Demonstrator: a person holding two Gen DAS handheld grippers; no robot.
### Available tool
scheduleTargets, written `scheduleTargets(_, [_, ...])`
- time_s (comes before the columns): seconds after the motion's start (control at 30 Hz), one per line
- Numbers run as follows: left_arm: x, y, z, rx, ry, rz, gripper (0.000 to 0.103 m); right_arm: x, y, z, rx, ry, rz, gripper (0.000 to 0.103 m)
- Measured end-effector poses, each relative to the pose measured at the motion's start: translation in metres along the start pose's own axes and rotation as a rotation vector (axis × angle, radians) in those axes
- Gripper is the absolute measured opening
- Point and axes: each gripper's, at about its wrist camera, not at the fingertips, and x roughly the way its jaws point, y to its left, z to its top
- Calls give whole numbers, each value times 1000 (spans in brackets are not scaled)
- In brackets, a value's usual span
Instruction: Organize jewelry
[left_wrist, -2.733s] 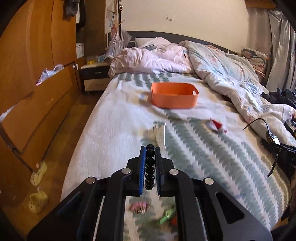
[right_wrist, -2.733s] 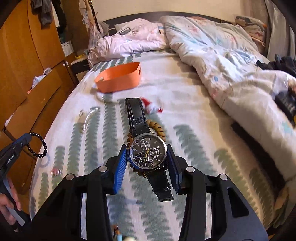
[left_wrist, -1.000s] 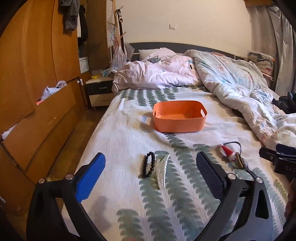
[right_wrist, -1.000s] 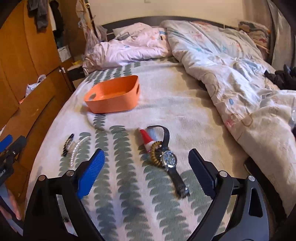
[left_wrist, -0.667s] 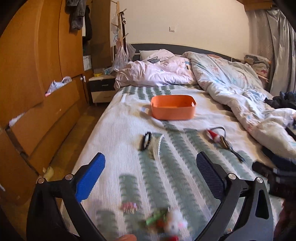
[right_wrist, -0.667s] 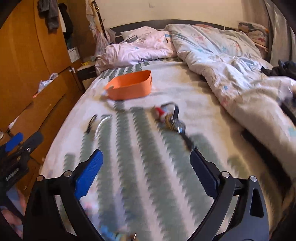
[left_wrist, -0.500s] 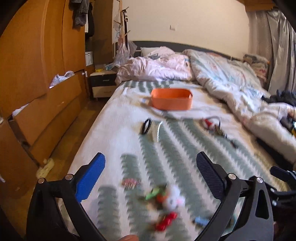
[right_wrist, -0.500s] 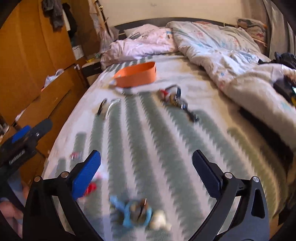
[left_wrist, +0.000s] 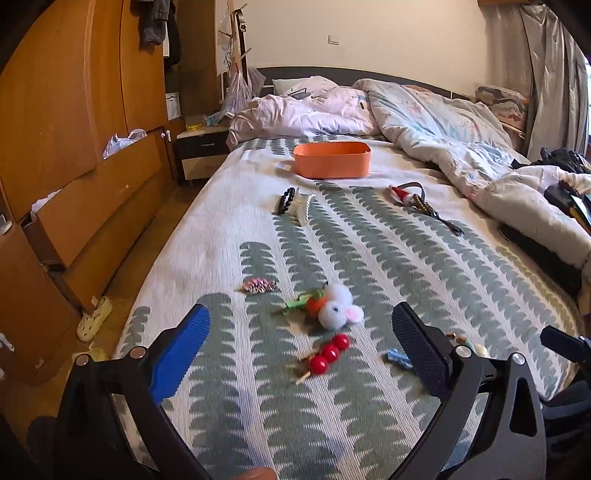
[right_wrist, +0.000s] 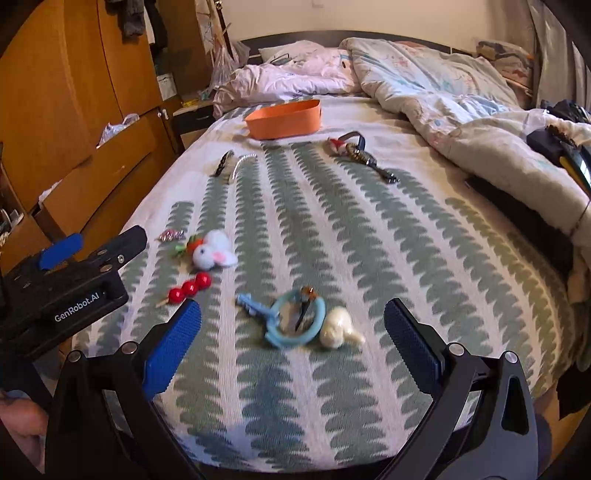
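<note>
Patterned bed (left_wrist: 369, 258), orange basket (left_wrist: 331, 159) upper centre. Left claw (left_wrist: 301, 341) wide, empty. Right claw (right_wrist: 291, 338) wide, empty, above blue ring (right_wrist: 295, 321).

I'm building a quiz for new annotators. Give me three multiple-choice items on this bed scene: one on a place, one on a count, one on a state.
1. Where does the black bead bracelet lie?
A. inside the orange bin
B. on the bedspread, on the near side of the orange bin
C. on the floor

2. How many red balls are on the red ball hair stick?
A. three
B. one
C. six

3. How do the jaws of the right gripper stand?
A. shut on the watch
B. shut on nothing
C. wide open, holding nothing

Answers:
1 B: the bracelet rests on the bedspread beside a white bead strand, short of the orange bin.
2 A: three red balls sit in a row.
3 C: both pads stand far apart, with the blue ring lying loose on the bedspread between them.
</note>
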Motion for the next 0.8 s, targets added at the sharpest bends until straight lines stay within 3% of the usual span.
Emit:
scheduleTargets(0.23, [-6, -3, -10, 14, 1, -8, 98, -7, 5, -13, -8, -6, -8, 100])
scheduleTargets(0.47, [-2, -8, -14, 56, -2, 51, 98, -2, 3, -18, -3, 8, -16, 100])
scheduleTargets(0.8, [4, 4, -13, -6, 38, -4, 98, -4, -1, -18, 2, -2, -30, 100])
